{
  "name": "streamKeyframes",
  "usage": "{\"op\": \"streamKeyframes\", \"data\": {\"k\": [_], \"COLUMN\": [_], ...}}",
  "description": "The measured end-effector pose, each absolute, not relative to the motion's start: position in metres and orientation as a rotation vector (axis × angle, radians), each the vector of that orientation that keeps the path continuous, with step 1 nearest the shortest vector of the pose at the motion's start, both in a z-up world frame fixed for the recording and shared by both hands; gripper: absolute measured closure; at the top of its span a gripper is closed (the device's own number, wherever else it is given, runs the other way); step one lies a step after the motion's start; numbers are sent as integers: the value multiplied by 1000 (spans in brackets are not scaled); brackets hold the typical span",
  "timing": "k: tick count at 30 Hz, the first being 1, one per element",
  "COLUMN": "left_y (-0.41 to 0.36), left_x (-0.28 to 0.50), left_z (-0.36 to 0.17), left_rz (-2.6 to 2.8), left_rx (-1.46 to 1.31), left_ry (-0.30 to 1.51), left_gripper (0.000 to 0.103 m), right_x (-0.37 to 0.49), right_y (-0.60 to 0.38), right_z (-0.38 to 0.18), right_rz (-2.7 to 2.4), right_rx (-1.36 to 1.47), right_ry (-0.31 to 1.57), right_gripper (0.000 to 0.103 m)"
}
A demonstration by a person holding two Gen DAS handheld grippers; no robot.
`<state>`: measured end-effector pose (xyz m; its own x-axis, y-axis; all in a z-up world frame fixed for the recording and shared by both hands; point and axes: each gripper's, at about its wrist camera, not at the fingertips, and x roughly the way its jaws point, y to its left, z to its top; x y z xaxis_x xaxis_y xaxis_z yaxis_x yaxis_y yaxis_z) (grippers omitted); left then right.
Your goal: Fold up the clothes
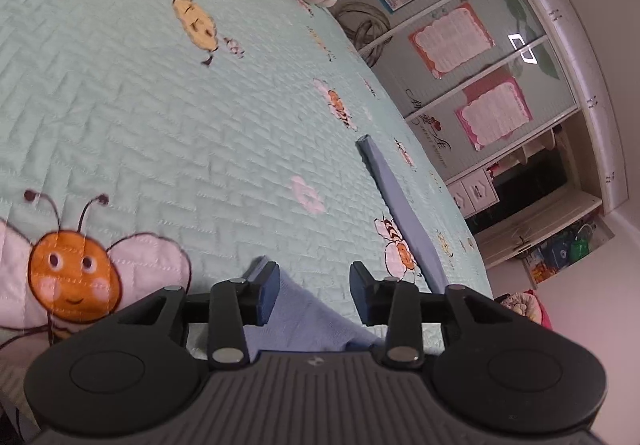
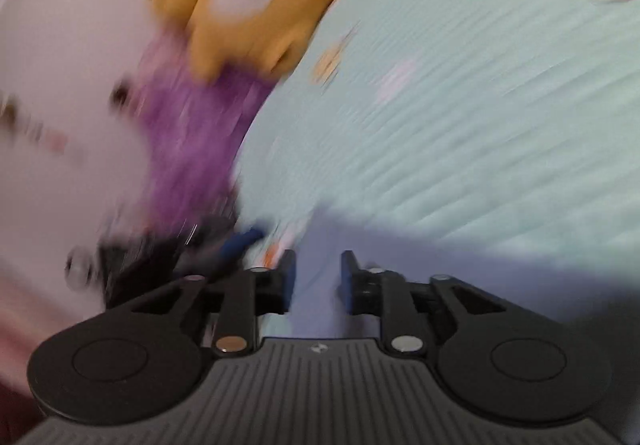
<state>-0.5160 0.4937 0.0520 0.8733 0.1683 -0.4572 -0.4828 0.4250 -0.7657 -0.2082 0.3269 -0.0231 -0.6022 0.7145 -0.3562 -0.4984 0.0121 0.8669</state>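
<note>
Two grippers hover over a bed (image 1: 160,105) with a green bee blanket. The left gripper (image 1: 312,295) has its jaws wide open, holding nothing, above the blue cloth (image 1: 304,321) lying flat. The right gripper (image 2: 318,281), in a blurry view, has its jaws partly open over the same cloth, with plush toys (image 2: 256,5) beyond.

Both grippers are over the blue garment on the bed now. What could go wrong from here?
1. The left gripper is open over the blue garment, so closing may catch the quilted bedspread too.
2. The right wrist view is motion-blurred; the right gripper also looks open, and a fast grab could miss the edge.
3. The plush toys sit close on that side.
</note>
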Motion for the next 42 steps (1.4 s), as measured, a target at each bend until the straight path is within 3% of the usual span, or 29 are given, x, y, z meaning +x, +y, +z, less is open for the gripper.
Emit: {"op": "streamKeyframes", "data": {"k": [2,4,11,12,13,14,18,31,37,38,39,40,42], "left_y": [494,491,477,474,471,467,446,308,294,298,302,307,319], "left_x": [-516,-516,-502,-497,-492,-486,-461,-283,-244,-247,-249,-252,-260], "left_z": [48,49,53,52,49,47,45,41,14,9,4,1,1], "left_rz": [421,415,342,333,332,331,340,-29,-31,-25,-18,-14,-9], "left_rx": [-1071,-1065,-1002,-998,-995,-992,-940,-701,-646,-635,-624,-627,-666], "left_ry": [333,334,364,378,395,411,485,695,721,730,739,746,756], "left_gripper": [63,63,62,62,62,62,62,62,62,73,96,99,98], "right_x": [-222,-210,-200,-200,-199,-198,-194,-131,-81,-73,-65,-57,-43], "right_y": [347,356,315,308,301,294,261,-56,-28,-23,-18,-13,-4], "right_z": [-31,-42,-31,-29,-27,-24,-16,-17,-37,-41,-44,-48,-53], "right_rz": [1744,1625,1495,1481,1466,1452,1389,1003,994,992,991,989,987], "right_rx": [168,244,379,395,412,428,495,783,722,711,701,691,663], "right_ry": [1415,1401,1280,1262,1243,1225,1152,988,1056,1068,1079,1090,1106], "right_gripper": [77,103,85,87,101,103,75,73,73,75,91,103,103]}}
